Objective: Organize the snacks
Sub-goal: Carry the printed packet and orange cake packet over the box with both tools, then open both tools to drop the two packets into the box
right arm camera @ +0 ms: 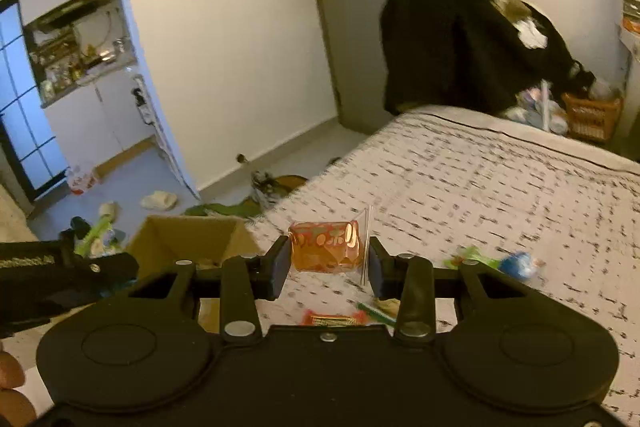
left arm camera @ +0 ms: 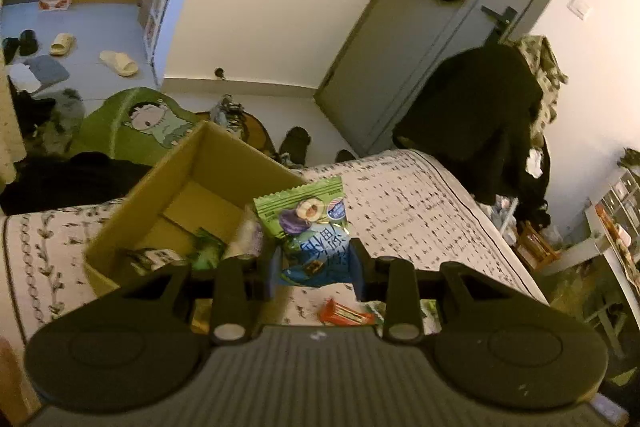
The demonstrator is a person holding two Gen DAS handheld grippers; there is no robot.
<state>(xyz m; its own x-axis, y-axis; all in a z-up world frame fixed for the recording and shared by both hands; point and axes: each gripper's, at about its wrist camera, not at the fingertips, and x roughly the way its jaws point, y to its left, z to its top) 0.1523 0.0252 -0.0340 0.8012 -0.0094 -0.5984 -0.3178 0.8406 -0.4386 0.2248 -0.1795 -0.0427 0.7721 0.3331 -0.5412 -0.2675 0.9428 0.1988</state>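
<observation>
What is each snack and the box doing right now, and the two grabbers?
cardboard box: open, upright on the bed, some snacks inside
green and blue packets: lifted, pinched by the left gripper
orange packet: lifted, pinched by the right gripper
red bar: lying loose on the bed

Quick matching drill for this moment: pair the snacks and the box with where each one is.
Things:
1. green-blue packets
2. orange snack
3. red bar
4. cardboard box

Places:
a. lying loose on the bedspread
b. in the right gripper
c. on the bed, open, snacks inside
d. in the left gripper

Pairs: 1-d, 2-b, 3-a, 4-c
</observation>
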